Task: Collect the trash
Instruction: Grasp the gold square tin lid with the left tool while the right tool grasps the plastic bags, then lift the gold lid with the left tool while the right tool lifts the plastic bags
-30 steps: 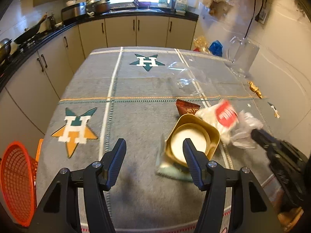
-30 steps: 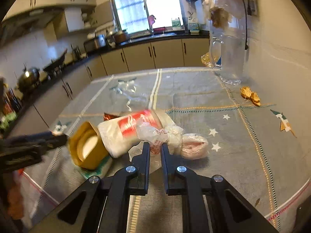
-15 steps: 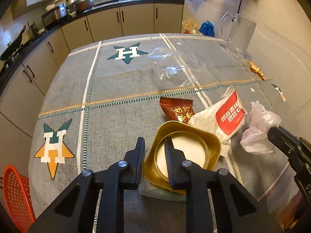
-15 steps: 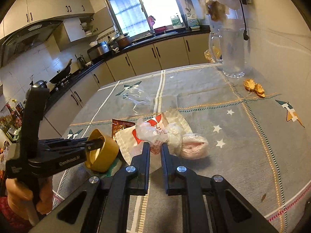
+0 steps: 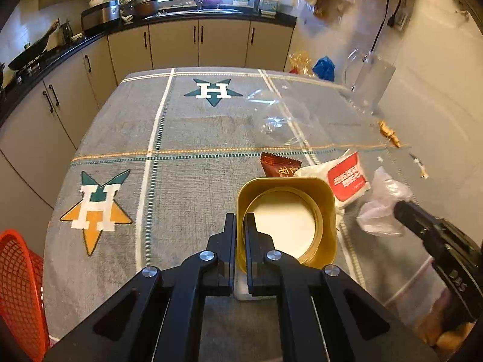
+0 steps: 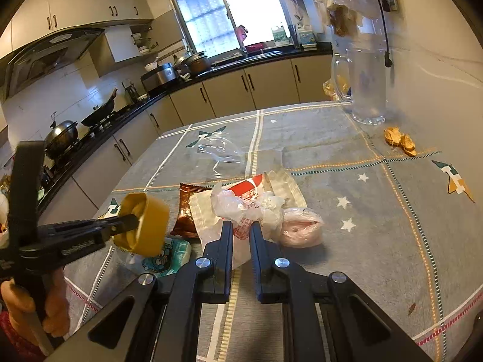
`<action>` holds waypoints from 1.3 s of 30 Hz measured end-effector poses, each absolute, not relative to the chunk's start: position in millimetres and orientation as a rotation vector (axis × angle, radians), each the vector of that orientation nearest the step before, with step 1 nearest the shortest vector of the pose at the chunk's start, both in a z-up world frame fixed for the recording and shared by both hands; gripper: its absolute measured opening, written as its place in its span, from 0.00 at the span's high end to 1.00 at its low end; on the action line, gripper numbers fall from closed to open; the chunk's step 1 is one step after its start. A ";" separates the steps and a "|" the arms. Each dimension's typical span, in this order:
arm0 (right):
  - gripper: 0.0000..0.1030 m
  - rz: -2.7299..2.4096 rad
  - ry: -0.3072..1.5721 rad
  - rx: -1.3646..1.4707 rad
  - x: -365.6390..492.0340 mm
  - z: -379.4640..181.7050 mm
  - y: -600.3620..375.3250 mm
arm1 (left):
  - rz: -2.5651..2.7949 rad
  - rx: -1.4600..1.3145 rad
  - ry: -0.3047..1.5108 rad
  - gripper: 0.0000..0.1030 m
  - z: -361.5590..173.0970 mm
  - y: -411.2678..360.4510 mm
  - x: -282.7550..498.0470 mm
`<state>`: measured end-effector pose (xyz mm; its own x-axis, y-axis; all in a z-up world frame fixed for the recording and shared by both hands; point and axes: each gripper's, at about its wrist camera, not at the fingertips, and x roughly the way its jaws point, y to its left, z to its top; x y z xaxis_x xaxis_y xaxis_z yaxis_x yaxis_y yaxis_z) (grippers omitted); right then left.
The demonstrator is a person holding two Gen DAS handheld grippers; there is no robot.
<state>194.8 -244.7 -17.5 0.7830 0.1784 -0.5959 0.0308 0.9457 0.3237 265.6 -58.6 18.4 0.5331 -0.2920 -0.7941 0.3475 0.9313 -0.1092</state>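
Observation:
My left gripper [image 5: 240, 221] is shut on the rim of a gold square cup [image 5: 286, 220] and holds it tilted above the table; the cup also shows in the right wrist view [image 6: 145, 226]. My right gripper [image 6: 241, 226] is shut on a crumpled clear plastic bag [image 6: 241, 208], which also shows in the left wrist view [image 5: 382, 202]. A white wrapper with a red label [image 5: 341, 178], a brown snack packet [image 5: 279, 166] and a pink plastic wad [image 6: 302, 223] lie on the grey tablecloth. A tissue pack [image 6: 169, 255] lies under the cup.
A clear plastic lid [image 5: 277, 120] lies mid-table. A glass pitcher [image 6: 366, 87] stands at the far right by the wall, with orange scraps [image 6: 400, 141] near it. A red mesh basket [image 5: 21, 289] sits below the table's left edge. Kitchen counters run behind.
My left gripper closed on the gold cup's rim and lifted it off the table. My right gripper stayed shut on the plastic bag and rose slightly.

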 end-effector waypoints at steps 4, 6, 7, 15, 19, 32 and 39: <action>0.88 0.094 0.658 0.318 193.8 -15.5 -242.6 | -0.385 0.051 0.907 0.95 30.2 -48.0 249.1; 0.88 0.104 0.657 0.309 193.6 -14.9 -239.5 | -0.382 0.036 0.901 0.95 34.0 -41.9 241.0; 0.88 0.111 0.655 0.304 193.0 -14.4 -237.9 | -0.383 0.031 0.900 0.95 34.7 -39.5 238.0; 0.88 0.165 0.612 0.246 182.3 -8.2 -221.8 | -0.354 0.028 0.933 0.95 21.3 -16.4 198.7; 0.88 0.210 0.626 0.221 167.2 -8.6 -208.8 | -0.331 0.029 0.954 0.95 10.9 -3.7 181.0; 0.88 0.298 0.661 0.185 97.7 -11.2 -175.0 | -0.298 0.029 0.978 0.95 -10.0 10.7 146.2; 0.88 0.317 0.681 0.159 86.0 -19.3 -161.5 | -0.288 0.027 0.970 0.95 -8.6 14.0 139.8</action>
